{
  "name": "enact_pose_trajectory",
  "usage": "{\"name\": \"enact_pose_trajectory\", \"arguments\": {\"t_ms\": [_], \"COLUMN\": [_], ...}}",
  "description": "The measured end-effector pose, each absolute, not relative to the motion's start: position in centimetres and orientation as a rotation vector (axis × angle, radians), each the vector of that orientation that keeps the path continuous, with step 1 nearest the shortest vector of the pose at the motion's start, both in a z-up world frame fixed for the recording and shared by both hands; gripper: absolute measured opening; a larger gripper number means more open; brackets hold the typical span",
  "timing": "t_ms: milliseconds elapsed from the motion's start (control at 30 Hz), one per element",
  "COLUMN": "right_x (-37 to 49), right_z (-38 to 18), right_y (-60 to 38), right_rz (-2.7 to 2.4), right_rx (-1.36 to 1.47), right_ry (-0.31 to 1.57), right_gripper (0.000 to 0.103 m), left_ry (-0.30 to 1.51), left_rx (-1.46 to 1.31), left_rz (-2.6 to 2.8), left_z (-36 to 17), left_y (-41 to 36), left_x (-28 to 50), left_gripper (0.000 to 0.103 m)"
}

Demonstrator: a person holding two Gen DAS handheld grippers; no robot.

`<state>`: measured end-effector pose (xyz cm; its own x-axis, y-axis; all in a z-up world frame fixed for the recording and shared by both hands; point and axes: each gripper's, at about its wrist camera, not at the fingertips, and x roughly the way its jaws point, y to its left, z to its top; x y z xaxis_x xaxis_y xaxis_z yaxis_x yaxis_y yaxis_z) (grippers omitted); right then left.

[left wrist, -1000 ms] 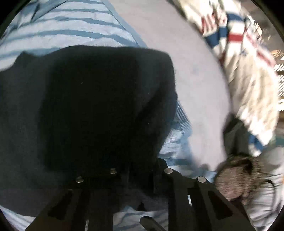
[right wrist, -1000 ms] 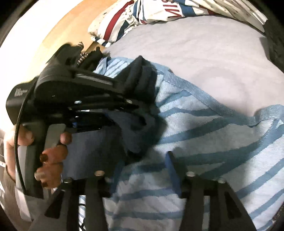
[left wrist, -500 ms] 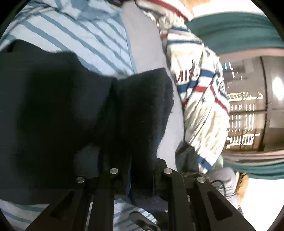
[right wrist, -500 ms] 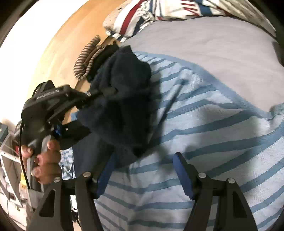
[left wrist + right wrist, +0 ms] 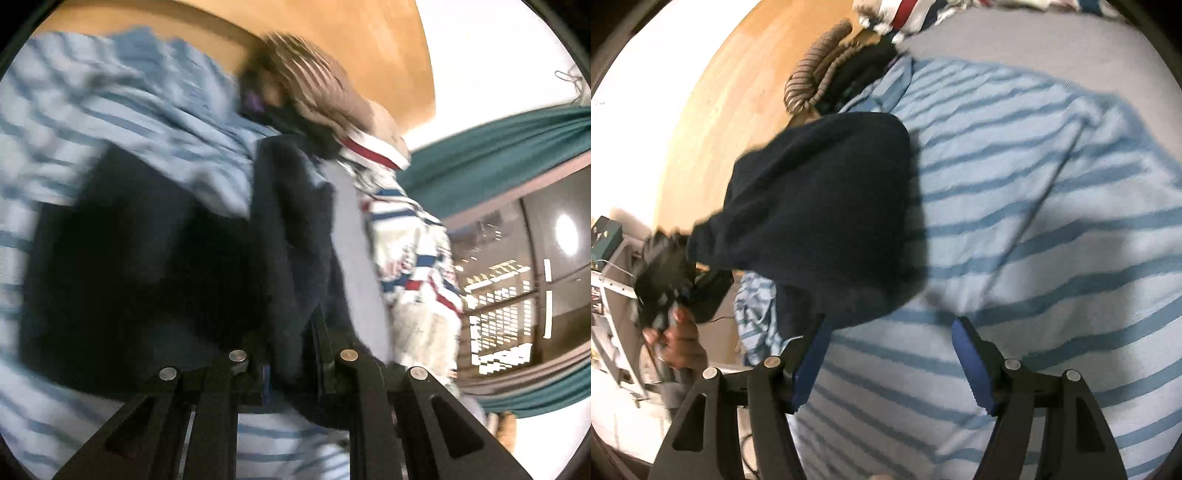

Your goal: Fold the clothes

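Garment: dark navy knit garment (image 5: pixel 827 192), lifted over the blue-and-white striped towel (image 5: pixel 1034 206) on the bed.
Left gripper (image 5: pixel 291 354): fingers clamped on the garment's edge.
Right gripper (image 5: pixel 890 354): fingers apart, empty, above the towel.
Advice: keep the edge taut; lay it flat on the towel.

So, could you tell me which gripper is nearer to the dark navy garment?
Left. The left gripper is shut on the dark navy garment, while the right gripper stands open beside it above the striped blue cloth.
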<state>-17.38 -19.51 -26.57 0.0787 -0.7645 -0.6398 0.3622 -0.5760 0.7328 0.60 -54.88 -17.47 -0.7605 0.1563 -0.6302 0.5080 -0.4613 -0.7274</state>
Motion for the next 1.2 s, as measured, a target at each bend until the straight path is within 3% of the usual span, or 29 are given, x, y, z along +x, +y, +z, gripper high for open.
{"name": "enact_pose_trajectory", "arguments": {"t_ms": [133, 267, 467, 567, 800, 900, 967, 1067, 1200], "right_x": [-15.6, -13.5, -11.6, -11.7, -11.1, -11.6, -12.0, -13.4, -14.3], "right_z": [-27.1, -26.8, -26.5, -26.9, -26.4, -25.8, -25.3, -24.0, -22.7], "right_y": [-22.0, -25.6, -28.2, -28.1, -28.7, -29.2, -29.7, -28.7, -28.1], "right_rz": [-1.596, -1.582, -1.560, -1.555, -1.629, -1.641, -1.655, -1.676, -1.741], "right_rx": [1.512, 1.493, 1.468, 1.495, 1.471, 1.457, 1.446, 1.421, 1.400], "right_ry": [-0.386, -0.264, -0.171, -0.219, -0.264, -0.273, -0.282, -0.354, -0.397], "right_gripper": [0.073, 0.073, 0.073, 0.073, 0.073, 0.073, 0.073, 0.073, 0.073], "left_ry": [1.602, 1.578, 1.295, 1.305, 1.473, 1.570, 1.647, 1.703, 1.611], "left_rx": [0.954, 0.939, 0.766, 0.718, 0.900, 0.846, 0.794, 0.676, 0.699], "left_rz": [-2.171, -2.159, -2.361, -2.322, -1.932, -1.877, -1.828, -1.808, -1.905], "left_z": [-22.1, -23.5, -16.8, -16.1, -26.2, -27.7, -27.6, -25.8, -22.1], "left_y": [-57.7, -57.8, -57.3, -58.3, -60.5, -60.8, -61.4, -62.8, -62.9], "left_x": [4.1, 4.7, 5.0, 5.8, 8.9, 10.3, 11.2, 12.9, 11.9], "left_gripper": [0.016, 0.014, 0.011, 0.011, 0.010, 0.026, 0.051, 0.054, 0.059]}}
